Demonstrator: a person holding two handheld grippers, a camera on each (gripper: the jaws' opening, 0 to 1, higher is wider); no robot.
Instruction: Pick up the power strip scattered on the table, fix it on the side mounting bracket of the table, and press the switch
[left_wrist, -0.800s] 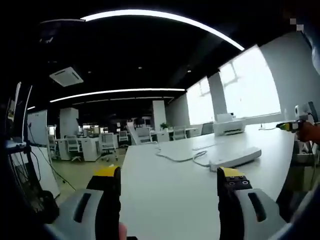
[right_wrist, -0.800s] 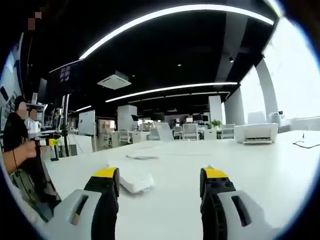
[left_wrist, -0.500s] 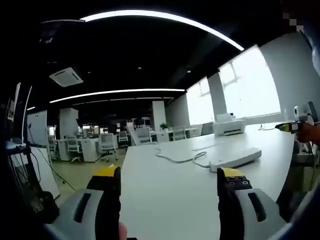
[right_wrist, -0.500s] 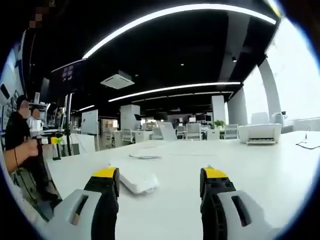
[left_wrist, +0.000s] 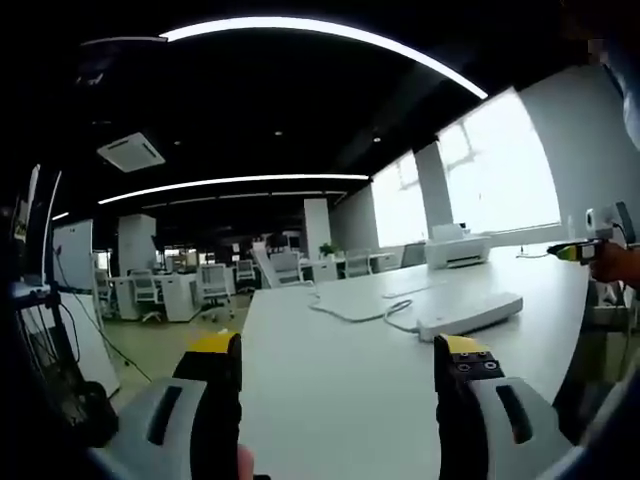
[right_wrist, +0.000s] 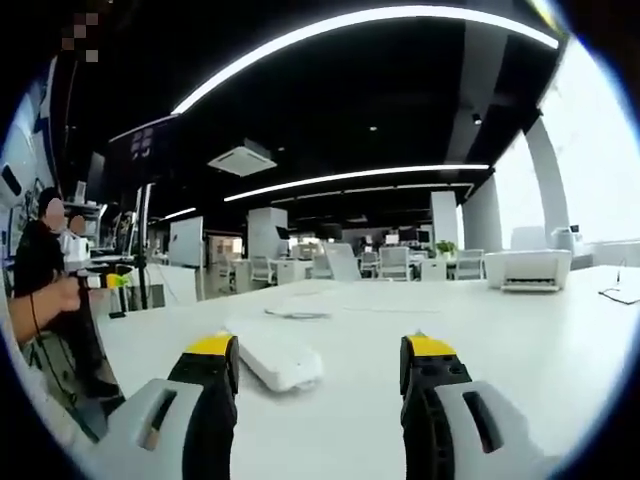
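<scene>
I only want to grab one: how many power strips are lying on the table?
1. The power strip lies on the white table, ahead and right of the left hand-held gripper, ahead and left of the right one. Others may lie outside the views.

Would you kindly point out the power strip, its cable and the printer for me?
power strip (left_wrist: 470, 313): left gripper view, middle of its top face.
cable (left_wrist: 345, 312): left gripper view, the loop lying on the table.
printer (right_wrist: 526, 268): right gripper view, its front face.

No lettering, label, brand or number can be read in either view. Any markings there are too small and blurred.
</scene>
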